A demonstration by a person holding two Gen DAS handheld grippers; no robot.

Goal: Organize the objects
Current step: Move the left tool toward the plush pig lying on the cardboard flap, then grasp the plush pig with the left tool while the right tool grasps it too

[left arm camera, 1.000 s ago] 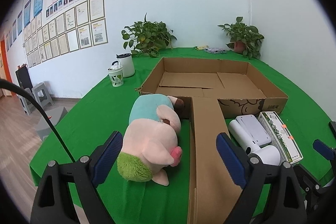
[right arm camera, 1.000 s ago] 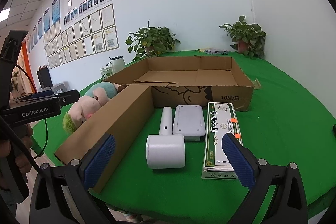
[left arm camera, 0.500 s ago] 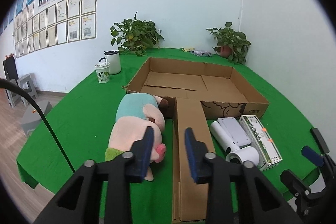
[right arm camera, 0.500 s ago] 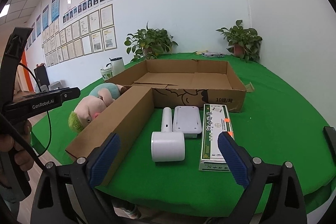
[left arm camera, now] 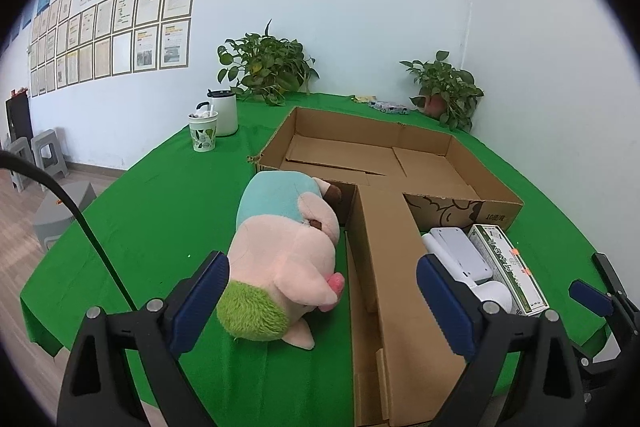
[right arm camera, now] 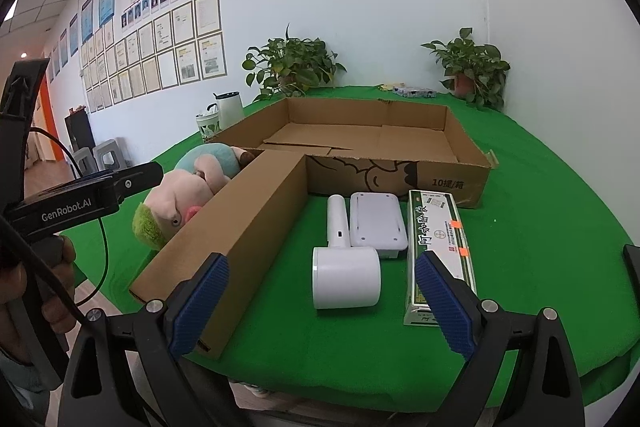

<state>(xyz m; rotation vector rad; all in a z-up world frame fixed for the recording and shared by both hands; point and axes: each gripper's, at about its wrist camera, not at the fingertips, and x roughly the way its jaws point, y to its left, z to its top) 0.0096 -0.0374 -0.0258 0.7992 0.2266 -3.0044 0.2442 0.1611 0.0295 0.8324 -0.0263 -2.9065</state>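
Note:
A plush pig toy [left arm camera: 286, 251], pink with a teal back and green tuft, lies on the green table left of a long cardboard flap [left arm camera: 390, 267]. It also shows in the right wrist view [right arm camera: 188, 187]. An open shallow cardboard box [left arm camera: 372, 163] sits behind. Right of the flap lie a white hair dryer [right arm camera: 344, 259], a white flat device [right arm camera: 376, 223] and a green-and-white carton [right arm camera: 438, 247]. My left gripper [left arm camera: 322, 303] is open and empty just before the plush. My right gripper [right arm camera: 320, 303] is open and empty before the dryer.
A patterned cup [left arm camera: 203, 133] and a white jug [left arm camera: 223, 113] stand at the table's left back. Two potted plants [left arm camera: 266, 71] [left arm camera: 444, 91] stand along the wall. Grey stools [left arm camera: 44, 159] stand on the floor to the left. The table edge runs close below both grippers.
My left gripper was nearly shut half a second ago and has opened wide again. My right gripper stayed open and moved slightly closer to the dryer.

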